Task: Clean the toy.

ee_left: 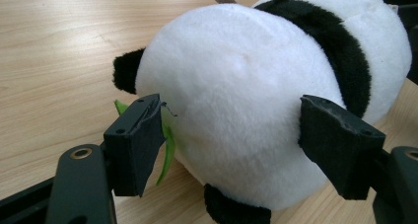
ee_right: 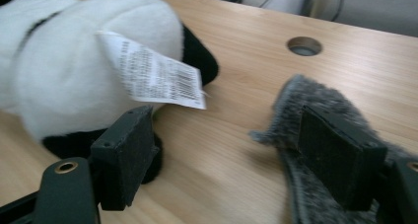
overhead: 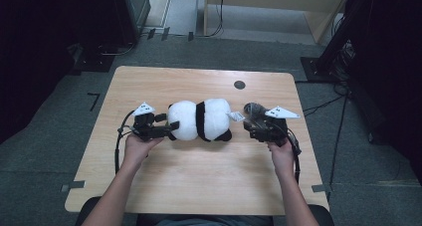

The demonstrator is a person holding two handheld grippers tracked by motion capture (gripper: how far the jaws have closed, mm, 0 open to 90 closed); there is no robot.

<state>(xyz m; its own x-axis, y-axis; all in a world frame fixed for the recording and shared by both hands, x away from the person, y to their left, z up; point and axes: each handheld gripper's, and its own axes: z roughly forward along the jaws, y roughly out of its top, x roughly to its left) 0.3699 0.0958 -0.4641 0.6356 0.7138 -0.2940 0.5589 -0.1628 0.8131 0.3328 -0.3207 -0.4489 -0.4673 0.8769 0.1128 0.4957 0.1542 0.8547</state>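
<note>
Left gripper (ee_left: 231, 150) fingers released astride plump black-and-white plush panda (ee_left: 256, 95), right gripper (ee_right: 236, 160) fingers released, paper-tagged.

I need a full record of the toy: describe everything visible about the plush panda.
The plush panda is a soft, rounded white toy with a black band round its middle and black ears and paws. It lies on its side across the middle of the wooden table. A white printed tag hangs from one end; something green shows at the other.

High view looks down over the light wooden bench (overhead: 199, 176); both claw cameras sit close, facing the black-and-white plush panda (ee_left: 256, 100) from opposite ends.
</note>
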